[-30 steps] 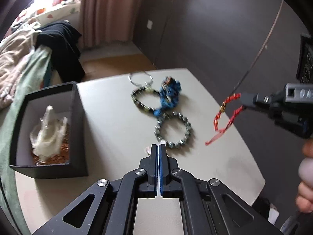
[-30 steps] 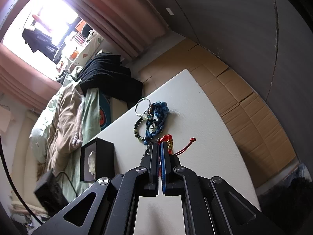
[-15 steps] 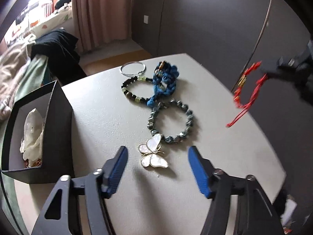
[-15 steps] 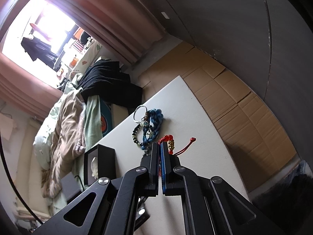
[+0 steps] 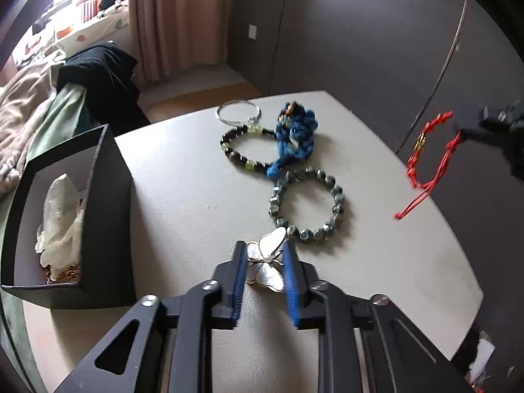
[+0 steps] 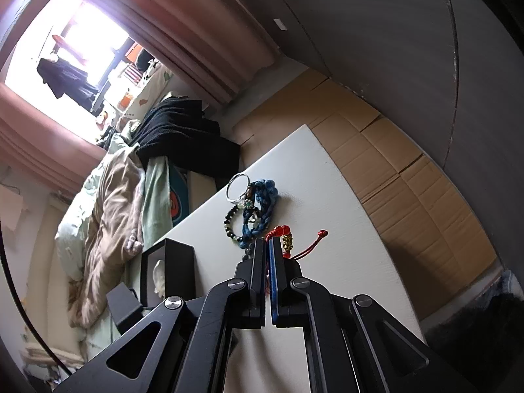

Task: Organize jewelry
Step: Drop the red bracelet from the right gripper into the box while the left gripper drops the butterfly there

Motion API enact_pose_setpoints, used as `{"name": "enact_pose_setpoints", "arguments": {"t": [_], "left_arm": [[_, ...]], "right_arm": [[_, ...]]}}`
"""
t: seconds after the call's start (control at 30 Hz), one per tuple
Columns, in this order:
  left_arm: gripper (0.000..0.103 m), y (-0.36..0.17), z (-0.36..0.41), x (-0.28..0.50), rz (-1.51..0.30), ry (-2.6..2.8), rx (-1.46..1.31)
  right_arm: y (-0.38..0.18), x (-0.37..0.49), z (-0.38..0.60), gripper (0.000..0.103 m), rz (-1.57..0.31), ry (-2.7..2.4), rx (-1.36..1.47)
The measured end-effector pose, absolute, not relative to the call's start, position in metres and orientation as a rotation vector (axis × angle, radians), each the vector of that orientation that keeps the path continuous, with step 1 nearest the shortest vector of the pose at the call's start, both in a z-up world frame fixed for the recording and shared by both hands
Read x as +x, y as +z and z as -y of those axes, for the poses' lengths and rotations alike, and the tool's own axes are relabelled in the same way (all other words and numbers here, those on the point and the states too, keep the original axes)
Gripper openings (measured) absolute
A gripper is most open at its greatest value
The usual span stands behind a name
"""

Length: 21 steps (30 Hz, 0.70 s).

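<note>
A white butterfly brooch [image 5: 265,267] lies on the pale table [image 5: 183,183] between the blue pads of my left gripper [image 5: 264,245]. Its jaws are closing, and both pads touch the brooch's wings. My right gripper [image 6: 268,242] is shut on a red cord bracelet [image 6: 282,231] with gold beads. The left wrist view shows that bracelet [image 5: 416,163] hanging in the air past the table's right edge. Beyond the brooch lie a grey beaded bracelet [image 5: 337,196], a dark bead bracelet [image 5: 229,150], a blue braided piece [image 5: 294,140] and a silver bangle [image 5: 239,113].
An open black box [image 5: 108,216] stands at the table's left, with a pale crystal-like piece [image 5: 60,216] inside. A bed with heaped clothes [image 5: 39,111] lies beyond it. Dark wall panels [image 5: 360,32] and cardboard on the floor [image 6: 409,177] flank the table's right side.
My left jaws were shut, opened wide over the butterfly brooch, and have now closed in on its two sides. The right gripper keeps the red bracelet in much the same place.
</note>
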<state>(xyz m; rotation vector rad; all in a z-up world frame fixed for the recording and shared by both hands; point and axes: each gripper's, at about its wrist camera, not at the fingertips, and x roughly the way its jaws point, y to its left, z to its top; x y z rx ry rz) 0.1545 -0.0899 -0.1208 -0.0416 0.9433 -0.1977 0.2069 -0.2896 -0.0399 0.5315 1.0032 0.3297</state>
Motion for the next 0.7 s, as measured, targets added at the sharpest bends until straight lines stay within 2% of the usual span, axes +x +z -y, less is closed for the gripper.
{"name": "enact_pose_setpoints", "arguments": {"t": [0.27, 0.7], "left_arm": [[0.011, -0.104, 0.071, 0.152, -0.924, -0.194, -0.127], [0.011, -0.040, 0.012, 0.133, -0.744, -0.131, -0.246]], "right_arm": [[-0.038, 0.204, 0.273, 0.003, -0.997, 0.361, 0.506], [-0.035, 0.200, 0.234, 0.003, -0.967, 0.472, 0.526]]}}
